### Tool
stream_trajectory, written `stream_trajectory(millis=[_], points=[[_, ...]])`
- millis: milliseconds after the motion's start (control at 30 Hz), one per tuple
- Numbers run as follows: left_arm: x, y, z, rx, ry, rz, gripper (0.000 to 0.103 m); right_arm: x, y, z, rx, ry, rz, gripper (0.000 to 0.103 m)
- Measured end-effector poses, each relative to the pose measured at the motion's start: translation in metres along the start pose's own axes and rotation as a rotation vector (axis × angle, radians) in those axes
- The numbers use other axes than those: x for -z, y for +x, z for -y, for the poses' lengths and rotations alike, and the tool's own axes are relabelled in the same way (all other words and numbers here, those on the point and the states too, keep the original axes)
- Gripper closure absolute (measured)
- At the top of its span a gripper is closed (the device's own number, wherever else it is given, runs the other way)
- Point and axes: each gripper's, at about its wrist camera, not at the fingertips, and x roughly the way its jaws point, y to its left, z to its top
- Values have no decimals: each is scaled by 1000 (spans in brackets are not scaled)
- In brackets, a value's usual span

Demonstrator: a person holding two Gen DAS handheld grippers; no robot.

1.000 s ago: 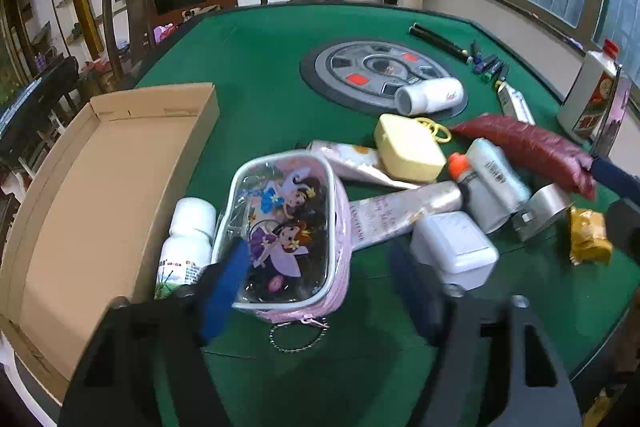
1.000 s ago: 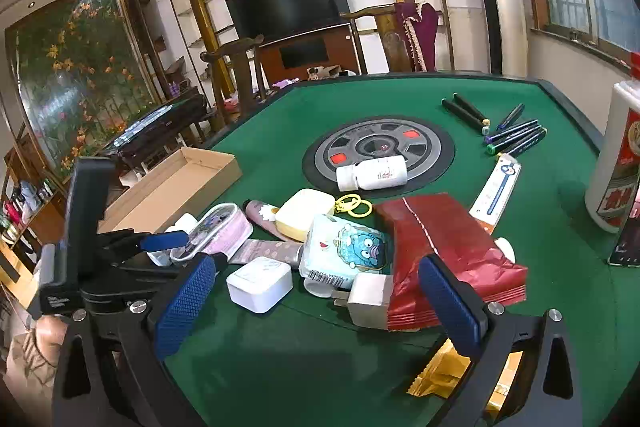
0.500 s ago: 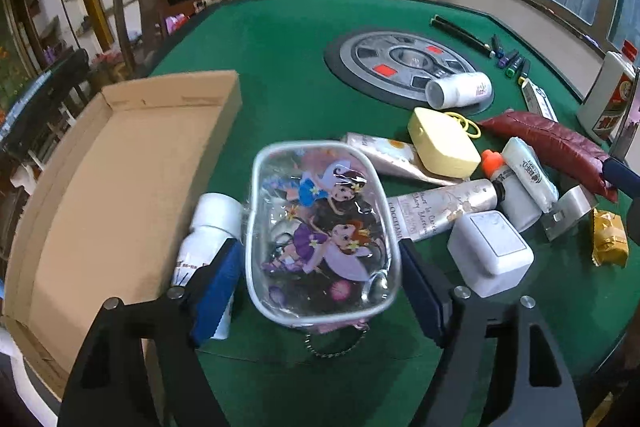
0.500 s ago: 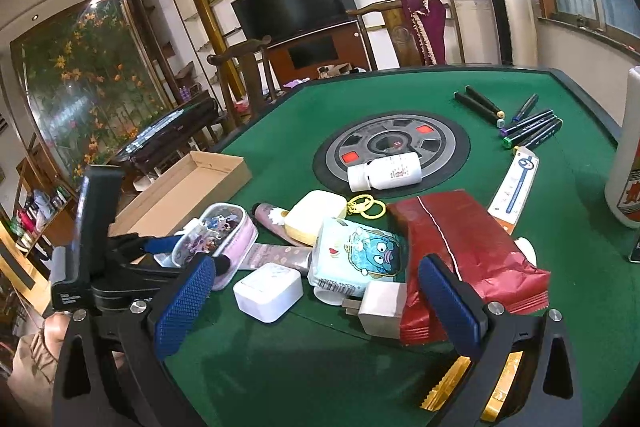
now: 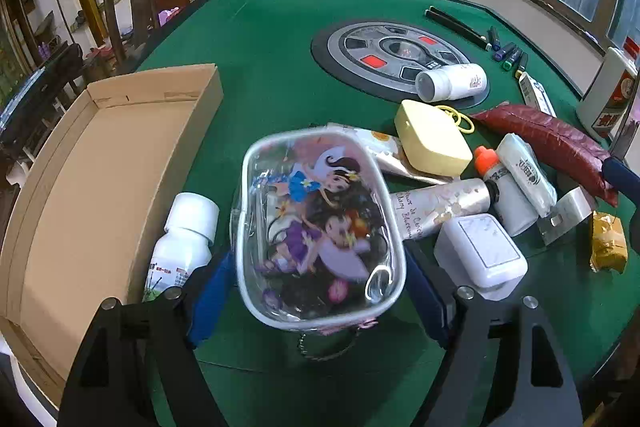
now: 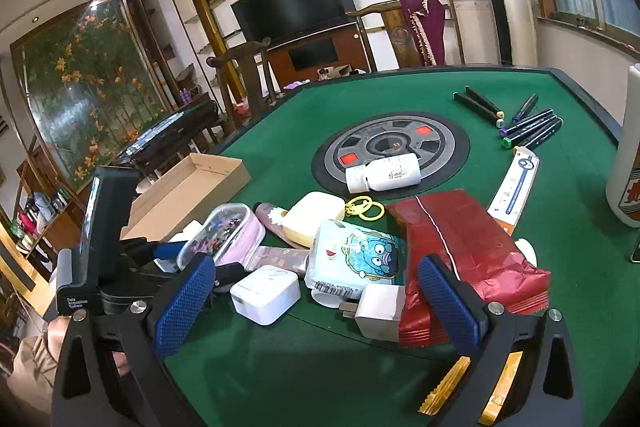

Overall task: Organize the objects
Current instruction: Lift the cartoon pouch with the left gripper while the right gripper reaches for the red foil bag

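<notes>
A green felt table [image 5: 260,39] holds a heap of small household things, with a shallow cardboard box [image 5: 100,163] as the landmark at the table's edge. Just beside the box lies a white pill bottle [image 5: 182,243], and next to that a clear cartoon-printed pouch [image 5: 316,223]. The left tongs [image 5: 316,291] stand spread wide with the pouch between their blue pads; the pads sit at its sides but do not seem to press it. Farther from the box than the pouch, the right tongs [image 6: 316,307] hang spread and empty above a white square case [image 6: 266,293] and a white charger plug [image 6: 378,307]. The likely risks: the soft, slick pouch may buckle or slip when squeezed, the near pad may nudge the pill bottle and roll it, and the pouch may drag the tube [image 5: 436,205] lying against it.
</notes>
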Motion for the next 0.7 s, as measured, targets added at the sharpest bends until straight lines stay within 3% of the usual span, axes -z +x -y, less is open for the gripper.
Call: stream_trajectory(millis=[233, 700], points=[[4, -1, -6, 18, -56, 28, 32, -1, -10, 8, 39, 6, 4, 0], [4, -47, -5, 77, -86, 151, 32, -17, -55, 56, 192, 32, 48, 0]])
